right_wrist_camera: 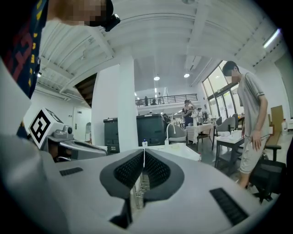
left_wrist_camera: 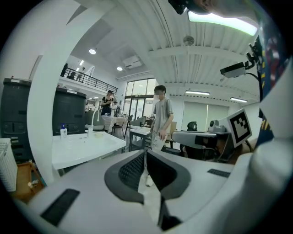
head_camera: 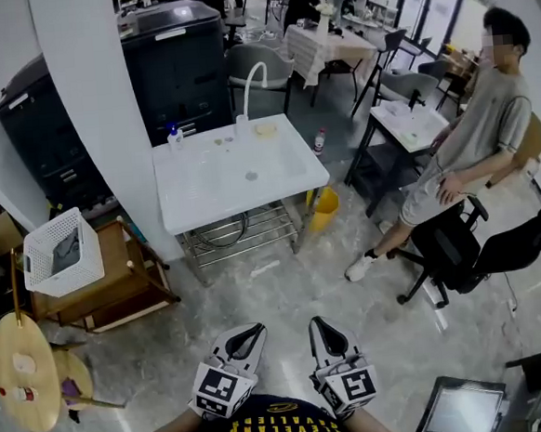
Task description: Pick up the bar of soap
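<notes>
Close to the person's body, the left gripper (head_camera: 250,335) and right gripper (head_camera: 321,328) each have their jaws pressed together, holding nothing. Well ahead of them, the pale yellowish bar of soap (head_camera: 265,128) lies at the far edge of the white rectangular desk (head_camera: 203,190), beside a curved white tap (head_camera: 249,83).

White table (head_camera: 208,187), yellow bucket (head_camera: 324,208), seemingly yellowish soap (head_camera: 265,128).

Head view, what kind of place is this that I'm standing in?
Most likely an open-plan office or lab workspace: a white sink table with a faucet, a black swivel chair, and a large dark copier-like machine beside the pillar.
</notes>
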The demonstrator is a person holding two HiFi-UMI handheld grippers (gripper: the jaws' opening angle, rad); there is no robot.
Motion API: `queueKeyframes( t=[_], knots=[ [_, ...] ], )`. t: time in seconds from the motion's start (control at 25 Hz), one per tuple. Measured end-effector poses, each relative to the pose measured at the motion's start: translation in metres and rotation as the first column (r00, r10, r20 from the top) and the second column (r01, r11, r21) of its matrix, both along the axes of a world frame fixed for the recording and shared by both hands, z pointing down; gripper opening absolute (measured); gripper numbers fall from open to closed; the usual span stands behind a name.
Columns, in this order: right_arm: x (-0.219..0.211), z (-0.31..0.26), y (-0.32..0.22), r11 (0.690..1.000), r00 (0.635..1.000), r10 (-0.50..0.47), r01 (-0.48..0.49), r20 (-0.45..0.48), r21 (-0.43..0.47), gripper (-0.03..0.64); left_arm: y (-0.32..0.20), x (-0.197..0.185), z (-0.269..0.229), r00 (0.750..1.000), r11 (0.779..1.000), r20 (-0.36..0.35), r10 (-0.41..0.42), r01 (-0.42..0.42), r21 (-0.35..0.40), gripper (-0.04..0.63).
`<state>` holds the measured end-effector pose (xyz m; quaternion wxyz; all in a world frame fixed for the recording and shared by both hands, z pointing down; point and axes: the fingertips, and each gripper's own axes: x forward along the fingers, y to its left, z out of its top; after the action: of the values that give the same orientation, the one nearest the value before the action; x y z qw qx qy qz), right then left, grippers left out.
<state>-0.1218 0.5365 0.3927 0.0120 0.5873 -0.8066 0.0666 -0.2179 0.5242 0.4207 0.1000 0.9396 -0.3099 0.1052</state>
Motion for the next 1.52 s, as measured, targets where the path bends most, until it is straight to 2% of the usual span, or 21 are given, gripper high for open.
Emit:
queueKeyframes(
  t=[0.16,0.36,0.56,0.72,0.96,1.2,1.36,1.52],
  knots=[
    [-0.013,-0.012,-0.054,0.997,0.997,0.071,-0.069,-0.042,0.033,0.017,-0.058,-0.018,-0.004,0.999,0.998,-0.007,0.054,-0.054,0.033,0.023],
    [-0.021,-0.025,-0.108,0.987,0.974,0.145,-0.132,-0.171,0.087,0.017,-0.118,-0.036,0.002,0.993,0.993,0.015,0.116,-0.116,0.034,0.056],
    [-0.023,-0.019,-0.144,0.990,0.964,0.138,-0.131,-0.228,0.043,0.017,-0.161,-0.033,0.006,0.990,0.990,0.010,0.141,-0.142,0.023,0.083],
    [-0.020,-0.007,-0.176,0.992,0.958,0.111,-0.092,-0.264,0.081,0.017,-0.193,-0.019,0.015,0.990,0.990,0.021,0.139,-0.139,0.014,0.091],
    [0.020,0.004,-0.240,0.996,0.972,0.048,-0.031,-0.228,0.079,0.017,-0.249,0.018,0.014,0.995,0.996,0.061,0.076,-0.078,0.043,0.101],
    [0.093,-0.013,-0.304,0.993,0.979,-0.004,0.028,-0.202,0.118,0.017,-0.323,0.079,-0.006,0.997,0.996,0.080,-0.021,0.013,0.093,0.112],
    [0.134,-0.011,-0.340,0.994,0.985,-0.021,0.038,-0.169,0.100,0.017,-0.367,0.102,-0.007,0.993,0.993,0.065,-0.103,0.098,0.070,0.120],
    [0.168,-0.001,-0.366,0.997,0.988,-0.032,0.043,-0.153,0.071,0.017,-0.392,0.127,-0.006,0.988,0.989,0.063,-0.140,0.137,0.046,0.120]
  ],
)
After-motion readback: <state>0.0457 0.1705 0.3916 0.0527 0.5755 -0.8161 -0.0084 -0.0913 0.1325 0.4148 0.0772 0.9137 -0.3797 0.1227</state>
